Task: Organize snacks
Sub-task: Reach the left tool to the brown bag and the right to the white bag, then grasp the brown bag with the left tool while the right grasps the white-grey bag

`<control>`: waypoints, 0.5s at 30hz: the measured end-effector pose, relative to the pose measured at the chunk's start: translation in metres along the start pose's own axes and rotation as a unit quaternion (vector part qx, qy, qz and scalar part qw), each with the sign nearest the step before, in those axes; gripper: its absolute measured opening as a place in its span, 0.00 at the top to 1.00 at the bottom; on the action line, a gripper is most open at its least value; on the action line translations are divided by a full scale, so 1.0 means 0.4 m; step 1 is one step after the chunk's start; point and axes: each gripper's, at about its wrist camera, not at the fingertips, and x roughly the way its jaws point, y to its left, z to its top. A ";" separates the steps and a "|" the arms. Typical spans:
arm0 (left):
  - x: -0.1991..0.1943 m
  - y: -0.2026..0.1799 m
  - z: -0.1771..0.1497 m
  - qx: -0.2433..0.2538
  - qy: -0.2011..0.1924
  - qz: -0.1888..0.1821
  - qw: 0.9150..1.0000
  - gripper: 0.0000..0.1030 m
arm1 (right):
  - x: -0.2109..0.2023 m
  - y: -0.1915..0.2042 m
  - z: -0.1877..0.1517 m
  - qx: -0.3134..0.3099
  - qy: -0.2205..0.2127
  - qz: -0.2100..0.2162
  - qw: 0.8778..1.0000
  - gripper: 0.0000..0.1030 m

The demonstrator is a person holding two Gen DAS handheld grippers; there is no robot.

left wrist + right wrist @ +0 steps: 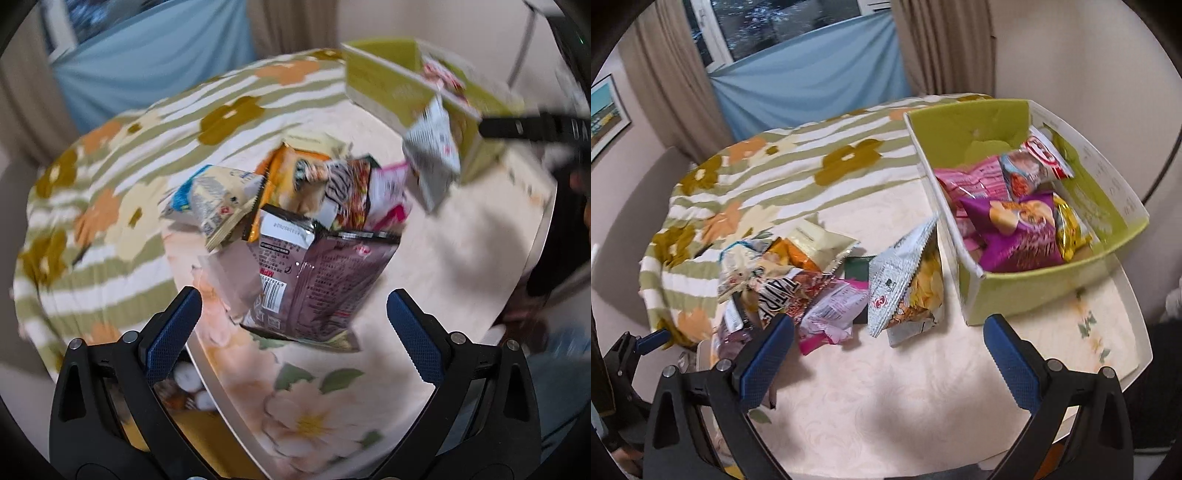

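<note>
Left tongs point(293, 325) and right tongs point(888, 350): wide apart, gripping nothing. Loose snack pile point(798, 284) at centre left on desk point(886, 398); green box point(1027, 291) of snacks at right.

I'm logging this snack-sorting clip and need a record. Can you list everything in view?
Box: one, green, right side of table, open top.
Packets in box: several; purple bag, pink packet, red-and-white packet, yellow packet.
Silver chip bag: one, beside the box.
Loose pile: exact count unclear, mixed colours, table's left.
Brown packet: one, nearest the left gripper.
Table: one, cream floral top.
Striped flowered cloth: one, far side.
Left gripper: open, empty.
Right gripper: open, empty.
</note>
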 end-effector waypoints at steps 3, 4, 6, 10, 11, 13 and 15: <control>0.048 -0.019 -0.005 0.039 0.004 0.004 0.999 0.03 | 0.028 0.014 -0.011 0.004 0.003 -0.017 1.000 0.01; 0.071 -0.025 -0.007 0.053 0.008 0.009 0.999 0.03 | 0.040 0.018 -0.017 0.003 0.001 -0.021 1.000 0.01; 0.097 -0.032 -0.006 0.066 0.010 0.018 0.998 0.03 | 0.056 0.026 -0.023 -0.001 -0.002 -0.031 1.000 0.01; 0.141 -0.030 -0.002 0.061 0.016 0.008 0.998 0.03 | 0.110 0.030 -0.034 0.001 -0.002 -0.049 0.999 0.01; 0.147 -0.029 0.000 0.059 0.018 0.005 0.998 0.03 | 0.125 0.027 -0.036 0.006 -0.003 -0.052 0.999 0.01; 0.164 -0.029 0.001 0.057 0.025 0.002 0.998 0.03 | 0.147 0.025 -0.036 0.013 -0.005 -0.055 0.998 0.01; 0.177 -0.029 0.003 0.054 0.030 -0.004 0.998 0.03 | 0.172 0.022 -0.037 0.020 -0.002 -0.060 0.998 0.01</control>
